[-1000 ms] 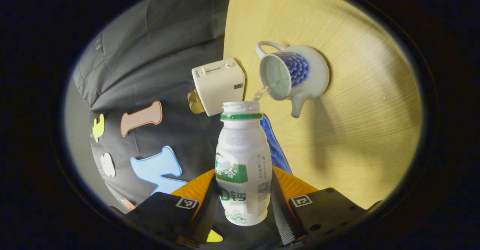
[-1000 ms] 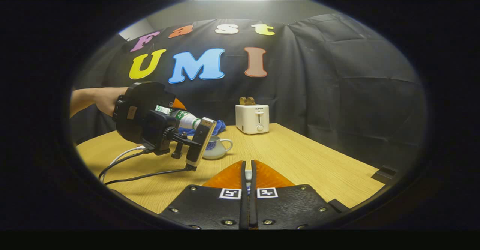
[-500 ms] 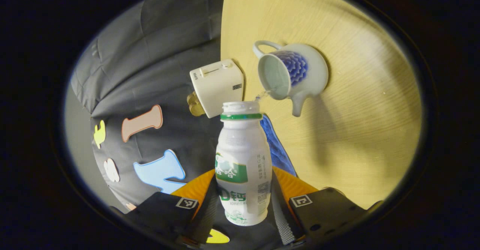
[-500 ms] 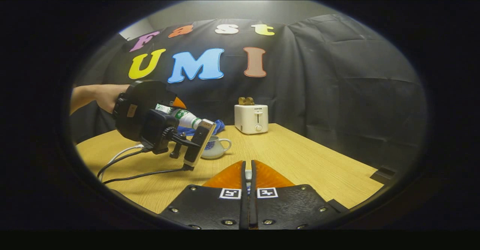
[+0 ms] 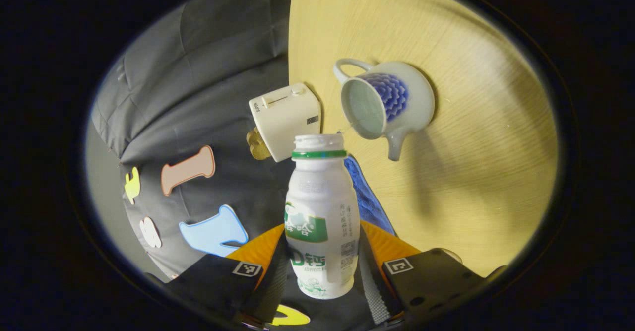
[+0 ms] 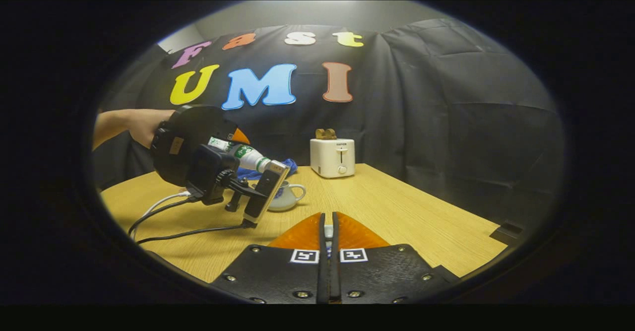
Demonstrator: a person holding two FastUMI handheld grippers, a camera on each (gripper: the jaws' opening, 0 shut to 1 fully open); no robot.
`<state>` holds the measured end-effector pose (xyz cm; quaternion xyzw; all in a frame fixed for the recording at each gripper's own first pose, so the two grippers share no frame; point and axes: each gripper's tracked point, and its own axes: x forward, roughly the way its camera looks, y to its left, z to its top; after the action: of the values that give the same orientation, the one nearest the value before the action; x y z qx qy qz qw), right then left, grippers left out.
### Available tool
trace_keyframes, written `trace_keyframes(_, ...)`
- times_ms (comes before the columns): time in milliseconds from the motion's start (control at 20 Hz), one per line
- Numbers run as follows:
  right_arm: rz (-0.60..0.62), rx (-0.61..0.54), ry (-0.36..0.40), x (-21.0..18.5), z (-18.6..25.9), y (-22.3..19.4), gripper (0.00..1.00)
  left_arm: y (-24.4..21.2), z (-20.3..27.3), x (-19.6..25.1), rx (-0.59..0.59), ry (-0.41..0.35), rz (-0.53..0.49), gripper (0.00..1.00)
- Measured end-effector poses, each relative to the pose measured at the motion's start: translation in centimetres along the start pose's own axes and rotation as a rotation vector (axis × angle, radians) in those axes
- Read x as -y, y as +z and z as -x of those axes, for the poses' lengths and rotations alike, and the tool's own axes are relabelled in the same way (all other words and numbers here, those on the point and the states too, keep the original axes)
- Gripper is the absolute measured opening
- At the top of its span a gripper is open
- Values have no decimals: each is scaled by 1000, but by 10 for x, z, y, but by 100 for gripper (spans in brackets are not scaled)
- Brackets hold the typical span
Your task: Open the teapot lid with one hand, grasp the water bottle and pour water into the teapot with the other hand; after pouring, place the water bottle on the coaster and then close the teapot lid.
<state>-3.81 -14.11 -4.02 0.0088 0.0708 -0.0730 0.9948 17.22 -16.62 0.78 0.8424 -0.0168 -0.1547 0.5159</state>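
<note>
My left gripper (image 5: 322, 244) is shut on a white plastic bottle (image 5: 321, 212) with a green neck ring, uncapped and tipped toward the teapot (image 5: 397, 98). The white teapot with blue pattern stands lidless on the table, and a thin trickle of water (image 5: 347, 128) runs from the bottle's mouth over its rim. In the right gripper view the left gripper (image 6: 198, 157) and a hand (image 6: 134, 127) hold the bottle (image 6: 243, 155) slanted above the teapot (image 6: 286, 198). My right gripper (image 6: 328, 222) hovers over the near table, shut on a small white piece, apparently the teapot lid (image 6: 328, 231).
A white toaster (image 6: 332, 157) with toast stands at the table's back edge. A blue cloth (image 6: 290, 165) lies behind the teapot. Cables (image 6: 178, 222) trail from the left gripper across the wooden table (image 6: 421, 212). A small dark object (image 6: 506, 231) sits at the right edge.
The water stream has thinned from a steady pour to a trickle. The bottle's mouth has lifted slightly as the left gripper tips back. The right gripper has stayed still.
</note>
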Motion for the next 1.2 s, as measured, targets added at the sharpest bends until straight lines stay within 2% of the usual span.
trace_keyframes(350,-2,-1,1,0,0,-1,1,4,-1,0,20,0,16,75)
trace_keyframes(400,-3,-2,0,1,0,-1,1,5,-1,4,26,-13,32,82)
trace_keyframes(500,-4,-4,-3,3,1,-2,1,7,-1,8,32,-28,52,83)
trace_keyframes(700,-2,2,-7,3,3,0,1,7,-2,11,34,-44,68,83)
trace_keyframes(750,-1,2,-7,3,4,0,1,8,-2,13,39,-45,76,75)
trace_keyframes(1000,-5,5,-1,1,5,3,1,15,-5,21,73,-57,142,75)
trace_keyframes(1200,8,32,4,1,5,13,1,19,-4,28,118,-60,267,75)
